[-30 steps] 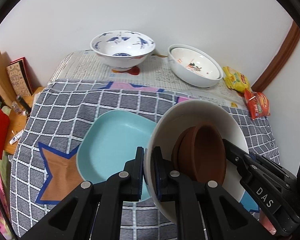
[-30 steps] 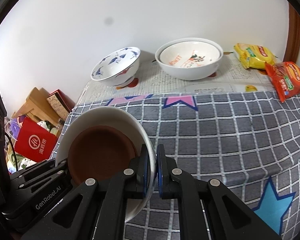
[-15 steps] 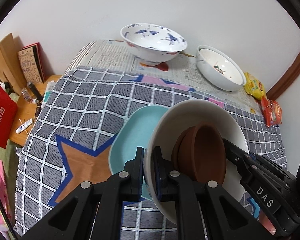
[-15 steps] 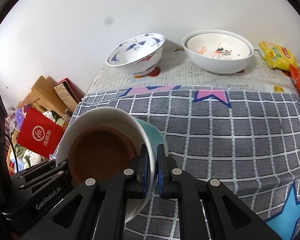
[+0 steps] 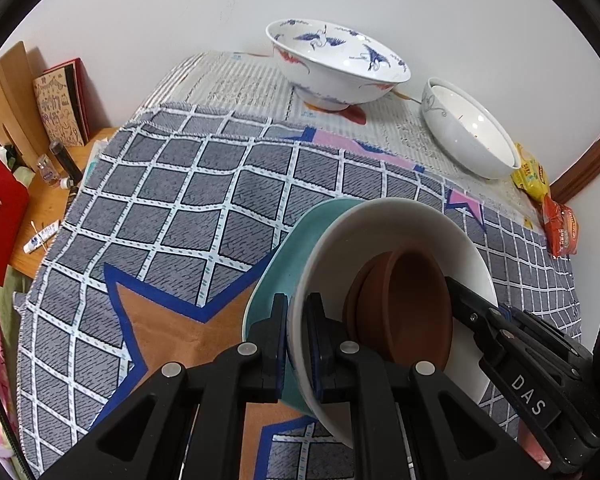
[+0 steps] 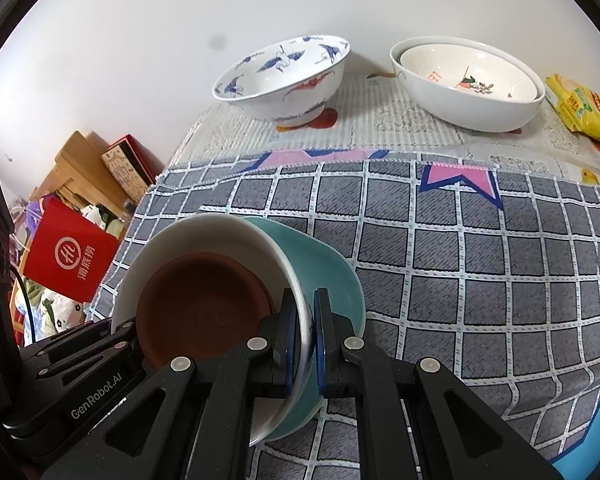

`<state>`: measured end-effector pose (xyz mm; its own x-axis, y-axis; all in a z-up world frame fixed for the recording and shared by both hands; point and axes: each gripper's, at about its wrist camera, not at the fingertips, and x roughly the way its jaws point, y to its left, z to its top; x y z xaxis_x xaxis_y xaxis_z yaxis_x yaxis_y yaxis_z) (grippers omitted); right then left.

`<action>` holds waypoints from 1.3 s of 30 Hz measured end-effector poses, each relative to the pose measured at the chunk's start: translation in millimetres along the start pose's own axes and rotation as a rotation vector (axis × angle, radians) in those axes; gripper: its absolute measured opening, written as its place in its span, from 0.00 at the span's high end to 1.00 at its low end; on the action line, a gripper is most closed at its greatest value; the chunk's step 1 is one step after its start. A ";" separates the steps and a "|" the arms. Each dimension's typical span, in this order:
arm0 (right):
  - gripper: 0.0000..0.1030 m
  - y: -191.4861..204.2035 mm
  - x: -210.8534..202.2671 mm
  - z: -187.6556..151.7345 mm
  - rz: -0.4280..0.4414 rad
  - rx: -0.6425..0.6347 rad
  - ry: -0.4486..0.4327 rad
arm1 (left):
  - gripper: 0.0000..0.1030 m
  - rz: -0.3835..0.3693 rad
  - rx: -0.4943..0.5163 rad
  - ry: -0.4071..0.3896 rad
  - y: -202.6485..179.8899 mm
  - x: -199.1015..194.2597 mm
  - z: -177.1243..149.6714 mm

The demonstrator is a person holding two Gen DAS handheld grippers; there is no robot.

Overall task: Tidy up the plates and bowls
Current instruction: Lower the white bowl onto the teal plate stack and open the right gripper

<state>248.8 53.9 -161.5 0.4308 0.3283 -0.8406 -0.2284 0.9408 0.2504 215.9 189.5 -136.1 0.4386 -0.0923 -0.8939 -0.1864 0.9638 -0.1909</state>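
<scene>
Both grippers hold one white bowl (image 5: 388, 232) by opposite sides of its rim. My left gripper (image 5: 296, 344) is shut on its left rim, and my right gripper (image 6: 308, 340) is shut on its right rim. Brown saucers (image 5: 416, 308) are nested inside the white bowl (image 6: 212, 236), seen as a brown dish (image 6: 200, 308) in the right wrist view. The bowl hangs just over a teal plate (image 5: 276, 280) on the checked cloth, covering most of it; the teal plate (image 6: 324, 264) peeks out behind and to the side. Whether bowl and plate touch is unclear.
At the back, on newspaper, stand a blue-patterned bowl (image 5: 336, 68) and a white bowl (image 5: 472, 132) with another nested in it (image 6: 468, 76). Snack packets (image 5: 548, 200) lie at the right edge. A low wooden shelf with a red bag (image 5: 0, 208) sits left of the table.
Both grippers have carried the white bowl leftward and down over the teal plate, which is now mostly covered. The back bowls have shifted right in both views.
</scene>
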 end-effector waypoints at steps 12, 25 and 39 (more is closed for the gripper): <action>0.92 2.0 14.4 -0.2 -0.036 -0.045 -0.006 | 0.90 0.006 0.030 -0.017 -0.6 13.8 -0.4; 0.82 -0.7 8.7 -5.4 -0.031 -0.059 0.002 | 0.81 0.009 0.028 -0.007 3.2 9.2 -7.3; 0.82 0.5 -26.1 -21.0 -0.018 -0.077 -0.038 | 0.76 0.057 0.049 -0.047 -4.3 -27.8 -21.7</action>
<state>219.1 44.0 -149.6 0.4680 0.3152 -0.8256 -0.2859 0.9380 0.1961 185.4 182.5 -119.2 0.4692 -0.0260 -0.8827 -0.1696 0.9783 -0.1190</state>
